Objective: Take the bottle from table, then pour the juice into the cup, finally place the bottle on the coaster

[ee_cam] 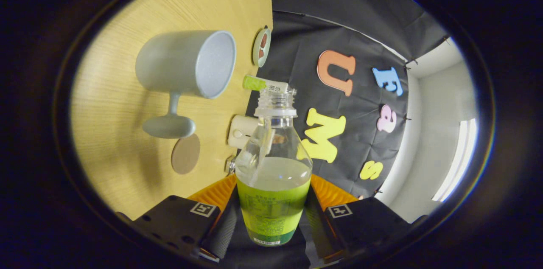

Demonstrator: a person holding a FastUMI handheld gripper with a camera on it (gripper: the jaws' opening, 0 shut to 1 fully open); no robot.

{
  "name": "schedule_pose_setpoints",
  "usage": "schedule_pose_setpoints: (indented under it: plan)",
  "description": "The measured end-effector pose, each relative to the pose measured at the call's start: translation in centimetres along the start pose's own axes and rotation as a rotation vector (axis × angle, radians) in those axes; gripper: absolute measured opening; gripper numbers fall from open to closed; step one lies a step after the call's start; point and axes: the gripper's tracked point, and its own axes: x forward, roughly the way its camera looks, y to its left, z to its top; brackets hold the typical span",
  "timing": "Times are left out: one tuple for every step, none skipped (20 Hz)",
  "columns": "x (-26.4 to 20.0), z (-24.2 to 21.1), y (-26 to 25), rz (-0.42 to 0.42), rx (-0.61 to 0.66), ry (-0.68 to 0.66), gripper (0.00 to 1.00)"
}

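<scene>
Wooden tabletop [127, 91] fills the side of my view beyond the left finger, turned on its side because I have the gripper rolled over, and the booth's black cloth wall [360, 133] hangs beyond the right finger. My gripper [272, 218] is clamped on the bottle [273, 175]: both fingers [225, 222] press against its labelled lower body, one on each side, the jaws closed only as far as the bottle's width allows. The bottle runs straight ahead from between the fingers, its open, uncapped neck pointing away from me, with pale juice sitting in the lower half and the upper part clear.

Ahead and off to the left finger's side stands the grey cup [186, 63], its mouth facing toward the bottle's side, and its handle [169, 122] sticks out toward me. Just nearer me than the handle lies the round brown coaster [186, 153], flat on the table and apart from the bottle. Beyond the bottle's neck I see a green-and-white packet [258, 83], and farther on a small round dish [261, 47] at the table edge. A white boxy object [241, 131] sits just left of the bottle's shoulder, partly hidden by it.
</scene>
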Motion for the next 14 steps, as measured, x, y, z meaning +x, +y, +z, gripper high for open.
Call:
schedule_pose_setpoints:
  plan:
    - [0.0, 0.2, -0.1, -0.004, -0.009, 0.001, 0.81]
    - [-0.1, 0.2, -0.2, -0.007, -0.02, 0.001, 0.81]
    - [-0.2, 0.3, -0.3, -0.011, -0.03, 0.001, 0.81]
    - [-0.3, 0.4, -0.5, -0.015, -0.039, 0.001, 0.8]
    - [-0.1, 0.5, -0.5, -0.017, -0.047, 0.001, 0.8]
    - [0.0, 0.5, -0.6, -0.019, -0.055, 0.0, 0.81]
    - [0.2, 0.4, -0.7, -0.02, -0.065, 0.0, 0.81]
    - [0.2, 0.4, -0.8, -0.024, -0.074, 0.001, 0.81]
    - [0.3, 0.4, -1.0, -0.03, -0.08, 0.003, 0.81]
    - [0.2, 0.4, -1.1, -0.031, -0.081, 0.005, 0.81]
    - [0.1, 0.4, -1.1, -0.033, -0.083, 0.007, 0.81]
    - [0.2, 0.3, -1.2, -0.035, -0.087, 0.008, 0.81]
    - [0.5, 0.3, -1.3, -0.04, -0.095, 0.009, 0.81]
    - [0.5, 0.3, -1.5, -0.046, -0.103, 0.008, 0.81]
